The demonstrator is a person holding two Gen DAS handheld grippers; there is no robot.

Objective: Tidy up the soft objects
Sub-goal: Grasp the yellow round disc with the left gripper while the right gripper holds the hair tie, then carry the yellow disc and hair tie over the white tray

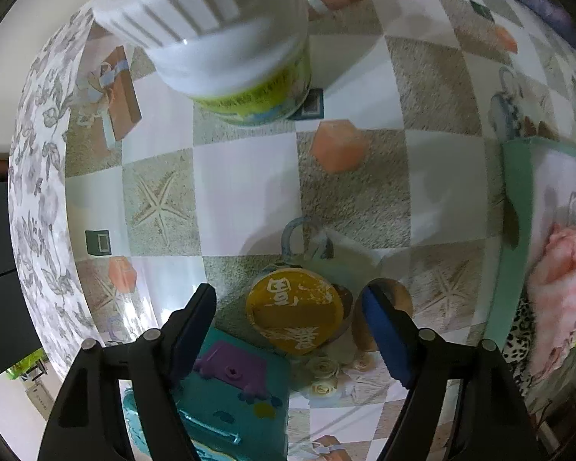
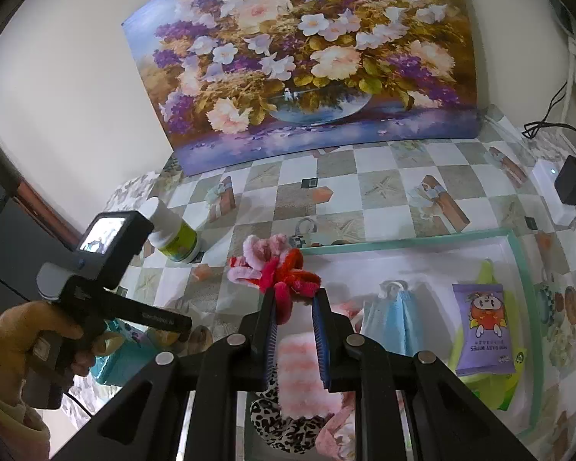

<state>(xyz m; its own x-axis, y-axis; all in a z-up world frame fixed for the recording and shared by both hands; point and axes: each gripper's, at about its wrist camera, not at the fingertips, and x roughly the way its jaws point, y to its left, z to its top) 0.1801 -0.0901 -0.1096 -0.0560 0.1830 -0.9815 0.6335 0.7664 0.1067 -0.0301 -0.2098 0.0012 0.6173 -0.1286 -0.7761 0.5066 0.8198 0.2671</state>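
Red-and-pink fuzzy scrunchie [image 2: 276, 276] is clamped in the right gripper [image 2: 293, 307] fingers above the tray [image 2: 518, 265], awaiting a drop among the soft items, while the left gripper [image 1: 292, 330], fingers apart and seemingly touching nothing, hovers over a yellow lid [image 1: 295, 311] on the surface [image 1: 245, 184].

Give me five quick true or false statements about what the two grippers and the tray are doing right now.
1. The right gripper holds a red and pink fuzzy scrunchie. True.
2. The left gripper is clamped on the white bottle. False: its fingers are open above a yellow round lid.
3. The tray holds a purple wipes pack. True.
4. The tray is bare. False: it also holds cloths.
5. A flower painting leans against the wall. True.
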